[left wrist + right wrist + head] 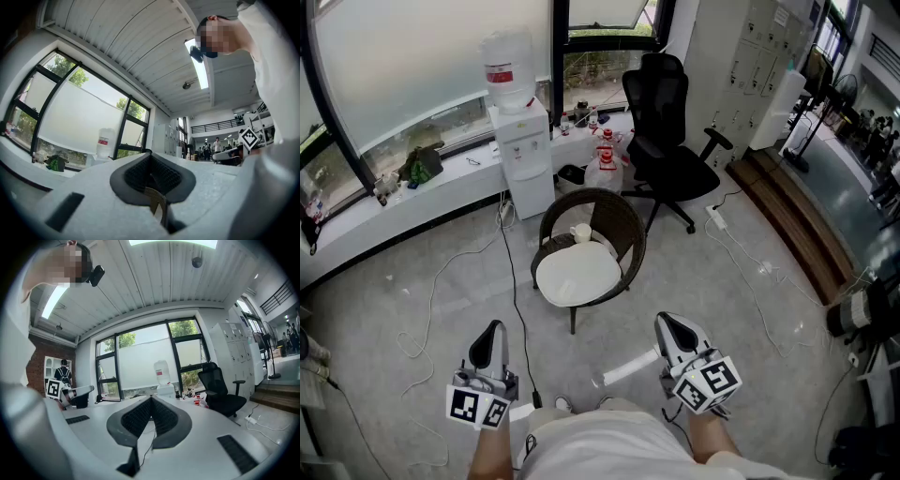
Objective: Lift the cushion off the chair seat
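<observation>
The pale, round cushion [577, 277] lies flat on the seat of the dark brown wicker tub chair [622, 228] at the centre of the head view. A small white cup [580, 232] sits at the cushion's rear edge, close against the backrest.

Both tools hover low in the frame, well apart from the chair and over the grey floor [441, 281]. The left hand-held gripper [494, 328] is at lower left and the right hand-held gripper [667, 323] at lower right, each pointing up-frame toward the chair. In its own view the left hand-held gripper [150, 157] is clenched, its dark ribbed pads meeting in a narrow seam with nothing grasped. The right hand-held gripper [151, 400] is likewise clenched on nothing.

Behind the wicker chair, toward the upper left, stands a white water dispenser with a clear bottle on top [517, 141]. A black mesh office chair on castors [670, 131] stands at upper centre-right. Thin cables trail across the floor, and a white power strip [717, 217] lies to the right of the office chair's base.
</observation>
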Demonstrator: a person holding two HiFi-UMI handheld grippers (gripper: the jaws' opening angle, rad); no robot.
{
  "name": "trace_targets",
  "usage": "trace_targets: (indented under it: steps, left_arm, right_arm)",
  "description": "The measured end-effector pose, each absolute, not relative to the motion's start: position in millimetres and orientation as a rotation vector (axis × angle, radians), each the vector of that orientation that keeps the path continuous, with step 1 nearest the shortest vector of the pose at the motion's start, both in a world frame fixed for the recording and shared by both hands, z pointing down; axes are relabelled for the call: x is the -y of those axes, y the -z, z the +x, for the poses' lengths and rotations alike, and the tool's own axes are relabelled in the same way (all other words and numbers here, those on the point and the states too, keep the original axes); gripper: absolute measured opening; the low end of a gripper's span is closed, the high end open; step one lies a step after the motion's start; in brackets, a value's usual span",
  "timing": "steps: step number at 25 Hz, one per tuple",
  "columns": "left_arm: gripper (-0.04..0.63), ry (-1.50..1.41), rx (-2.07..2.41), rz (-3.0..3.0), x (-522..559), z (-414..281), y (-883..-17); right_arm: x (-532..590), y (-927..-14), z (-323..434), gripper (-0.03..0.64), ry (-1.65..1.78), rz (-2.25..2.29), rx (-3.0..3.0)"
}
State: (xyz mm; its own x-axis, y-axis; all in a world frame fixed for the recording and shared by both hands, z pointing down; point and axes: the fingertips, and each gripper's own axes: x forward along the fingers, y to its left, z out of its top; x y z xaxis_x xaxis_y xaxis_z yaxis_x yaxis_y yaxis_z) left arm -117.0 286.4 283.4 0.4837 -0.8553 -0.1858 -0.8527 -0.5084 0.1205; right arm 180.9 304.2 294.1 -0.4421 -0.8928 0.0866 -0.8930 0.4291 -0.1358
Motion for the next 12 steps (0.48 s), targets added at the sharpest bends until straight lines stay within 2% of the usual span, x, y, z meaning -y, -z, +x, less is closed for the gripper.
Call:
trace_targets:
  steps: [12]
  left_arm:
    - [0.017, 0.34, 1.545, 2.695, -293.2, -107.6, -286.9]
  right_arm:
    - [-312.0, -293.3, 187.6, 0.002, -0.274, 1.653, 2.672]
